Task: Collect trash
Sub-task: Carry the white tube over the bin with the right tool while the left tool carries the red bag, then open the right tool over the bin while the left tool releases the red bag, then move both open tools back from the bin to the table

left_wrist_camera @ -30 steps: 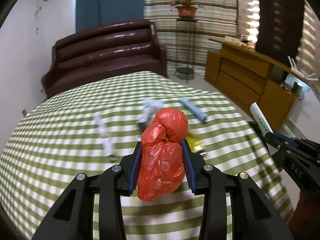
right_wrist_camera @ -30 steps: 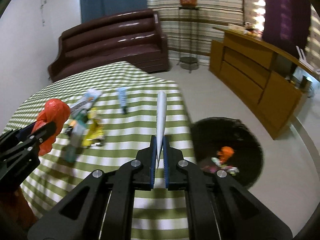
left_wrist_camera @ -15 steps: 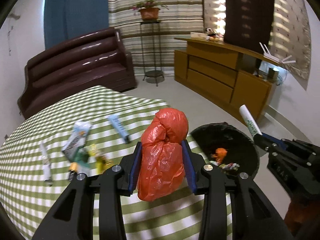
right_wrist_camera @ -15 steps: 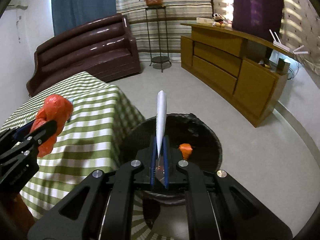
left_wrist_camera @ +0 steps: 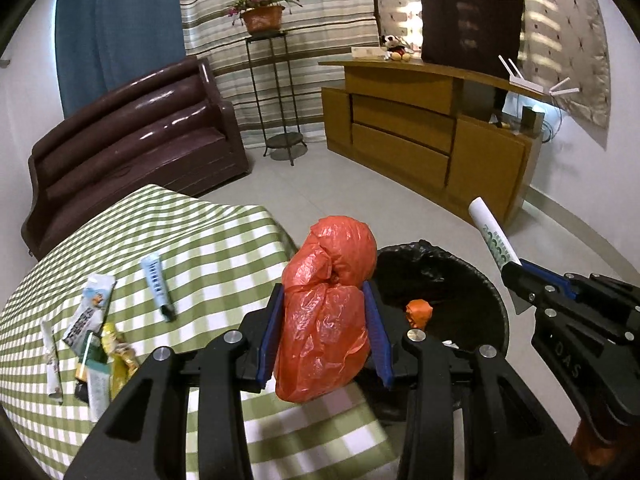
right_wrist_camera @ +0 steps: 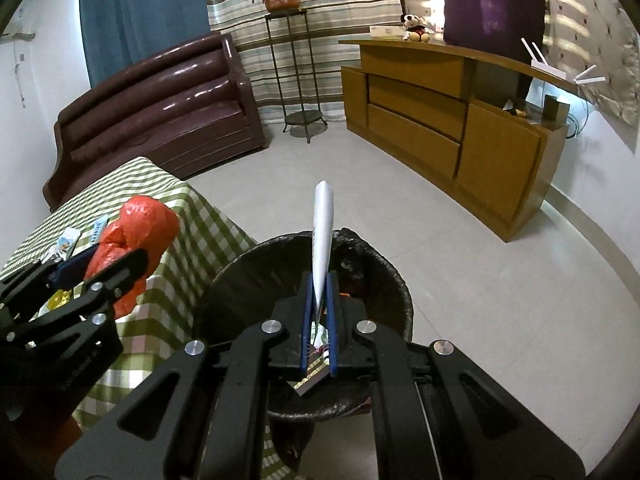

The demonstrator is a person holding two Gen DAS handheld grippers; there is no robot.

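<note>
My left gripper point(left_wrist_camera: 325, 296) is shut on a crumpled red plastic bag point(left_wrist_camera: 326, 316), held above the edge of the green-and-white striped table point(left_wrist_camera: 208, 240) beside the bin. My right gripper point(right_wrist_camera: 319, 280) is shut on a flat white tube point(right_wrist_camera: 322, 236) that stands up between its blue pads, right over the black-lined trash bin point(right_wrist_camera: 240, 280). The left wrist view shows that bin point(left_wrist_camera: 480, 292) with an orange scrap point(left_wrist_camera: 418, 312) inside, and the right gripper point(left_wrist_camera: 516, 276) with its tube point(left_wrist_camera: 494, 236) above the far rim. Several wrappers point(left_wrist_camera: 90, 312) and a pale blue tube point(left_wrist_camera: 156, 284) lie on the table.
A dark brown sofa point(left_wrist_camera: 132, 148) stands behind the table. A wooden sideboard point(left_wrist_camera: 432, 128) runs along the right wall, with a metal plant stand point(left_wrist_camera: 276, 92) between them. Pale tiled floor point(right_wrist_camera: 460, 240) surrounds the bin.
Both grippers swung right, from over the table to the bin. The right gripper's tube now hangs above the bin's opening, and the red bag has come to the table's edge.
</note>
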